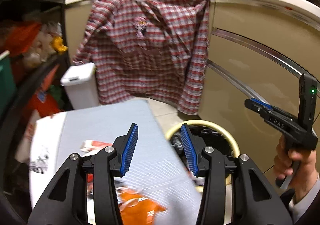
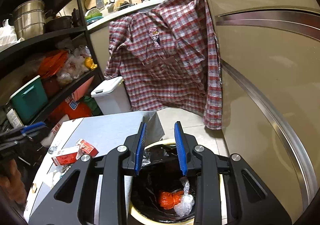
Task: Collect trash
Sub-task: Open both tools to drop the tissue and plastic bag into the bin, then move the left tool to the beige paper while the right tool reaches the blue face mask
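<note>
A round bin (image 2: 138, 214) with a cream rim and black liner stands on the floor beside a grey-topped box (image 2: 112, 131). Inside it lie an orange bag (image 2: 170, 200) and clear plastic (image 2: 185, 204). My right gripper (image 2: 161, 149) hovers over the bin, open, with nothing between its fingers. On the box lie a red-and-white carton (image 2: 67, 158), another small carton (image 2: 88, 147) and an orange wrapper (image 1: 138, 205). My left gripper (image 1: 160, 149) is open and empty above the box's right edge, with the bin (image 1: 202, 125) behind it. The right gripper (image 1: 254, 104) appears at right, held by a hand (image 1: 294, 163).
A plaid shirt (image 2: 164, 54) hangs from the counter edge over beige cabinets (image 2: 270, 64). A white lidded bin (image 2: 112, 94) stands on the floor by a black shelf rack (image 2: 46, 34) loaded with pots, bags and a green tub (image 2: 30, 100). Pale floor tiles (image 2: 186, 123) show beyond the round bin.
</note>
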